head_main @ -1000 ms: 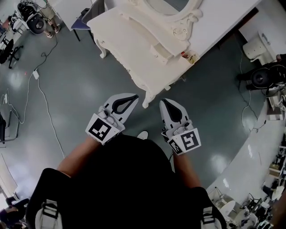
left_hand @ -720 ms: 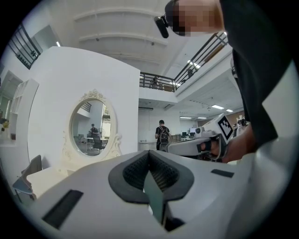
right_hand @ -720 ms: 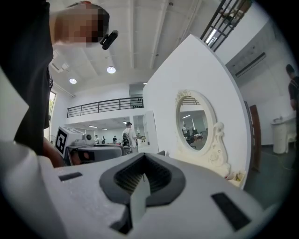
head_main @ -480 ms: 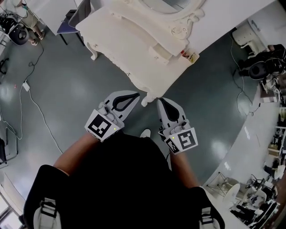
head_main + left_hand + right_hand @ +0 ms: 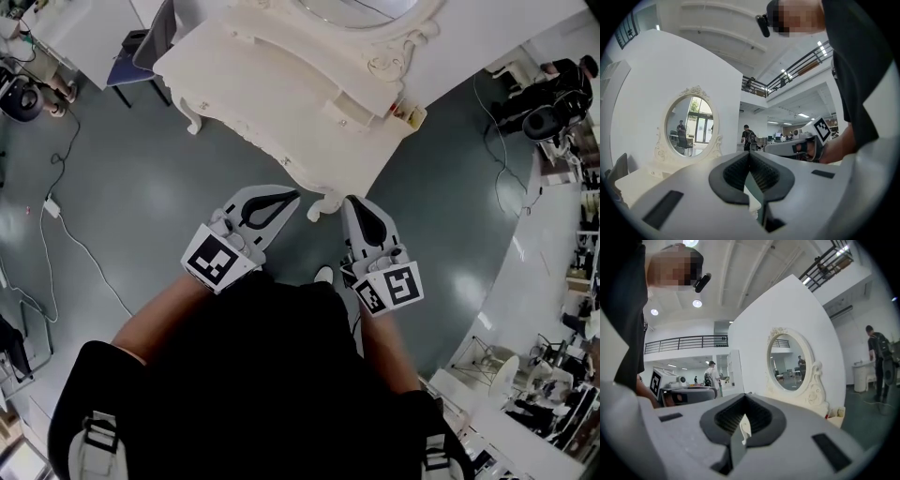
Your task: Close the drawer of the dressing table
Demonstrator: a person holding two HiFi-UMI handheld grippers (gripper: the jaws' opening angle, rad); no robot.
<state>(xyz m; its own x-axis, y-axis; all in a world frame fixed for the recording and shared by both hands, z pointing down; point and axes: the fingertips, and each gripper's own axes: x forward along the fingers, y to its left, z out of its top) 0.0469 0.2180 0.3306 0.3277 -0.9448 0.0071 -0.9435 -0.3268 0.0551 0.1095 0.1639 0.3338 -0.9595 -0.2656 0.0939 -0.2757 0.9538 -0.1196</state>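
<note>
Left gripper (image 5: pixel 295 195) and right gripper (image 5: pixel 350 201), jaws pressed together and holding nothing, point level at the worktop (image 5: pixel 272 98) near corner, likely readied as blunt pushers for the drawer (image 5: pixel 343 111) jutting near its back right edge

I can read no text, label, brand or number anywhere; the left cube (image 5: pixel 217 262) and right cube (image 5: pixel 394 286), mid-frame, carry only black-and-white square patterns.
</note>
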